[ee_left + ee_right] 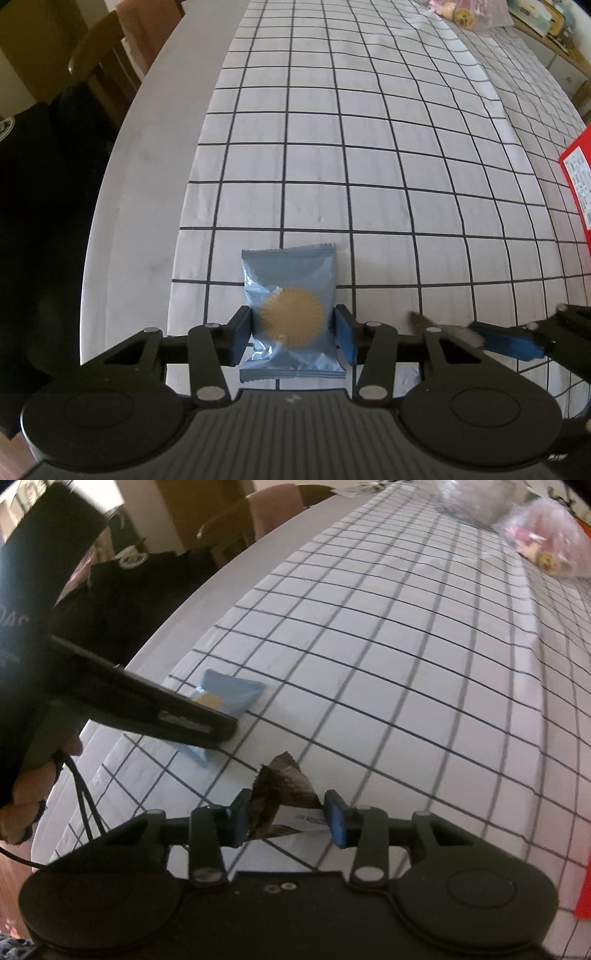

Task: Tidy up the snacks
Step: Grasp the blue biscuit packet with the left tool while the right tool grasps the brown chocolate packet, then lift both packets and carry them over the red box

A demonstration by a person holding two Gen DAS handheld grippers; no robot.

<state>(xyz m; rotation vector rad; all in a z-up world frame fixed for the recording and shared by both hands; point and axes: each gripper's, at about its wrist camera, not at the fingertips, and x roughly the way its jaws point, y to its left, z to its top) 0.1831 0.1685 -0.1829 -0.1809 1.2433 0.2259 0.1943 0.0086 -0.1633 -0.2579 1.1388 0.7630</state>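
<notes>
A light blue snack packet [291, 314] with a round biscuit picture sits between the pads of my left gripper [293, 334], which is shut on it low over the checked tablecloth. The packet also shows in the right wrist view [231, 694], partly behind the left gripper's finger [177, 709]. My right gripper [288, 821] is shut on a dark brown crumpled snack wrapper [284, 786] with a white label. The right gripper's blue pad and the wrapper tip show at the right of the left wrist view [509, 341].
A white tablecloth with a black grid [369, 166] covers the table; its bare left edge [147, 166] curves near a wooden chair [99, 62]. A red box [578, 181] lies at the right. A clear bag of snacks [543, 550] lies far back.
</notes>
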